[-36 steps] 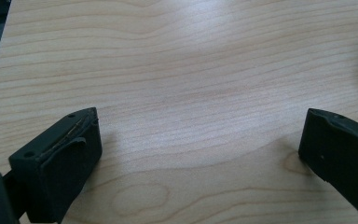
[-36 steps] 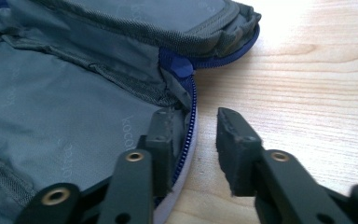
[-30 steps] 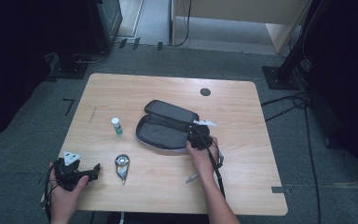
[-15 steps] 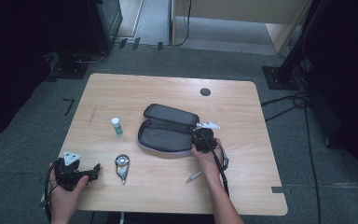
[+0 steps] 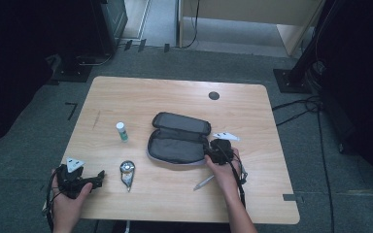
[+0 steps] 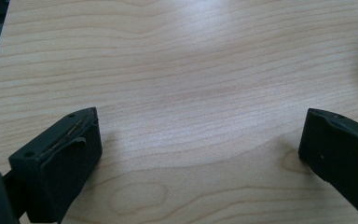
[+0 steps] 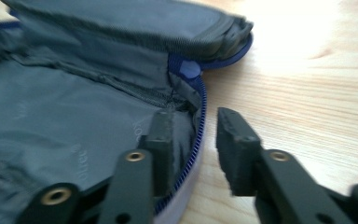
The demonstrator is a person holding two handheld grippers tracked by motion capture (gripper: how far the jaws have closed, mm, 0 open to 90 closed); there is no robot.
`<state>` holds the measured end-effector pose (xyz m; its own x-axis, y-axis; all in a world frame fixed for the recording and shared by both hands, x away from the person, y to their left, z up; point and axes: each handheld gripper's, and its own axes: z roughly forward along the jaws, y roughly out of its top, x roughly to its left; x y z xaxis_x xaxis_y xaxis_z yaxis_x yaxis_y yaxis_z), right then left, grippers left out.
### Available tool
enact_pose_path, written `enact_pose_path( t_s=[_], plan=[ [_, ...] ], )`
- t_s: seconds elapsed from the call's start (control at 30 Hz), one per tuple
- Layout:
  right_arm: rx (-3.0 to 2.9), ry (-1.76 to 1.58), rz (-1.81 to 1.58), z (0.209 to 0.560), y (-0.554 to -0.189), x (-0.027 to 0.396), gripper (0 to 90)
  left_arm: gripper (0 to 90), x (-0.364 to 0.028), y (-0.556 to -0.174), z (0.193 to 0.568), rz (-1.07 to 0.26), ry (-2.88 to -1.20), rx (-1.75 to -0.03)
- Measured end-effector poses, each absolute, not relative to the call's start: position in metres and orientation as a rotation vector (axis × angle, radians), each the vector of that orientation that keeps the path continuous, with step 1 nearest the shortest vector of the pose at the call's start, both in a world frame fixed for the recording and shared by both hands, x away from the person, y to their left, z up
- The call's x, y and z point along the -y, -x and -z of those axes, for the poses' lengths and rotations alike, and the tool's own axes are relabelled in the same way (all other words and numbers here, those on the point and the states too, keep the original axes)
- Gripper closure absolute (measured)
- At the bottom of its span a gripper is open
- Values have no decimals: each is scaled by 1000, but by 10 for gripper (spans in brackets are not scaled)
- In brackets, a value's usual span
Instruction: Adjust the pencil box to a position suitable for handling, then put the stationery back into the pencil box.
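Right gripper [image 7: 193, 140] straddling pouch [image 5: 177, 138] rim, wooden table [image 5: 175, 92].

The high view is dim and soft, with the floor and the dark equipment around the pale wooden table [image 5: 175, 97] sinking into near black, while a brighter strip of floor shows at the top. The left gripper view is evenly lit and fairly sharp; soft shadows lie beside its black jaws. In the right gripper view a glare patch burns out the wood at upper right, and the open grey fabric zip case [image 7: 74, 116] is blurred.
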<state>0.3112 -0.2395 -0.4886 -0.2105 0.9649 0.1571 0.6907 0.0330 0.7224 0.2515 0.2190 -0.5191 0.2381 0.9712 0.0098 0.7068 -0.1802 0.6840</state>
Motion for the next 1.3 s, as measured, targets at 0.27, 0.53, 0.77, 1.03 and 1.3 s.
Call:
enact_pose_path(
  t_s=[0.27,0.53,0.77,1.03,1.3],
  plan=[
    [-1850,-1674,-1036,469,-274,264,460,0,-219,-252,519,-615,-1959,-1530],
    [-1774,-1778,-904,483,-248,270,172,0,-219,-252,519,-616,-1958,-1530],
    [-1726,-1893,-807,506,-232,264,38,0,-219,-252,519,-615,-1960,-1530],
    [-1742,-1902,-822,515,-218,246,36,0,-219,-252,519,-615,-1959,-1530],
    [-1781,-1829,-773,518,-213,219,62,0,-219,-252,519,-615,-1959,-1530]
  ],
)
